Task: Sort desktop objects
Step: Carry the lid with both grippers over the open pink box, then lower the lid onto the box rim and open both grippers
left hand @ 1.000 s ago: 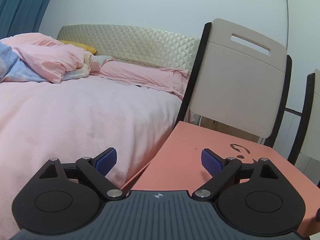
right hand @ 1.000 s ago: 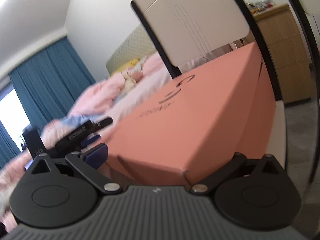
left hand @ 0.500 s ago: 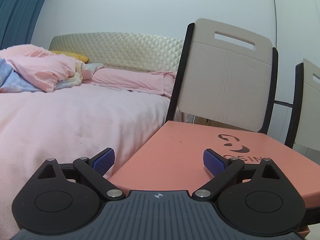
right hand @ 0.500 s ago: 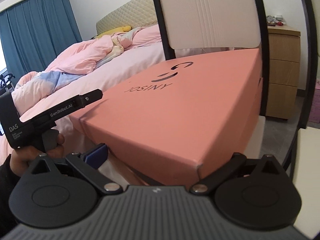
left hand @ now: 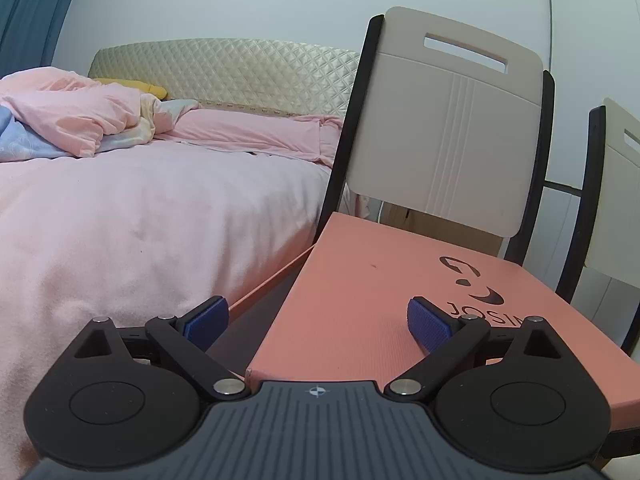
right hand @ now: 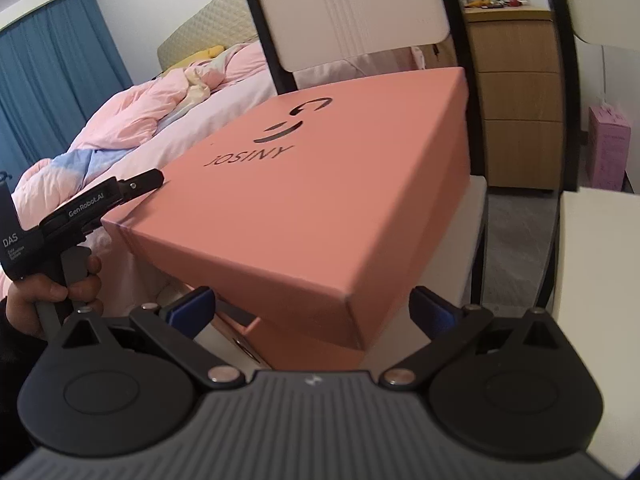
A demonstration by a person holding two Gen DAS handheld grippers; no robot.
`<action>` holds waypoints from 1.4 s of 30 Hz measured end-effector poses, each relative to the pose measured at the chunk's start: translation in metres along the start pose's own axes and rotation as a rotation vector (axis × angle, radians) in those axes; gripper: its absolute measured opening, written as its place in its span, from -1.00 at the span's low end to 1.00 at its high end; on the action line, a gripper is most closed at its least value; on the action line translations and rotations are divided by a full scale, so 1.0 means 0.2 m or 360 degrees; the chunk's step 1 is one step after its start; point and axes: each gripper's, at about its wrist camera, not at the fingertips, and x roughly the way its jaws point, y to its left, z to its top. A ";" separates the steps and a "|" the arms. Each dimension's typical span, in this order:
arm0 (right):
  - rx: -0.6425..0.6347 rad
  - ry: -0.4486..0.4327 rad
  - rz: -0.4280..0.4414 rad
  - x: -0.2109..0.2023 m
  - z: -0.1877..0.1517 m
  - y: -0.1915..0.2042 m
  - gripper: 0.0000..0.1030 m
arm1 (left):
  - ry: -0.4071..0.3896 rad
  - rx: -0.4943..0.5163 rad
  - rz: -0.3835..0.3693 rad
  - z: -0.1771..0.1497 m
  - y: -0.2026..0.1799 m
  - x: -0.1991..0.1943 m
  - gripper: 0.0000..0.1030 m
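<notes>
A salmon-pink JOSINY box (left hand: 372,292) lies on a chair seat, its lid (right hand: 320,200) sitting askew over the base (right hand: 288,344). My left gripper (left hand: 318,322) is open wide at the lid's left near edge. One blue pad hovers over the lid top and the other hangs off its side. In the right wrist view, one of its black fingers (right hand: 144,182) reaches the lid's left edge, and a person's hand (right hand: 52,292) holds the handle. My right gripper (right hand: 312,308) is open, with the lid's near corner between its pads, neither pressing on it.
The box's chair has a beige back (left hand: 448,140), and a second chair (left hand: 616,184) stands to its right. A bed with pink covers (left hand: 140,220) fills the left. A wooden drawer unit (right hand: 516,92), a pink carton (right hand: 608,140) and a white surface (right hand: 592,280) lie to the right.
The right wrist view has steadied and drawn back, so the lid's near corner now shows between both pads. The left gripper's jaws stand slightly wider, and its view has shifted a little.
</notes>
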 end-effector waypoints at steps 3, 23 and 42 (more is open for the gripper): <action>0.0046 0.0008 -0.0005 -0.03 -0.03 -0.02 1.00 | -0.0004 0.0008 0.0009 0.00 -0.01 0.00 0.90; 0.0387 -0.0515 0.0070 -0.31 -0.12 -0.12 0.44 | -0.0167 0.0096 0.0100 -0.05 -0.03 -0.10 0.90; 0.0447 -0.0396 0.0174 -0.10 -0.19 0.02 0.01 | 0.0055 0.0215 0.0179 0.01 0.01 0.14 0.87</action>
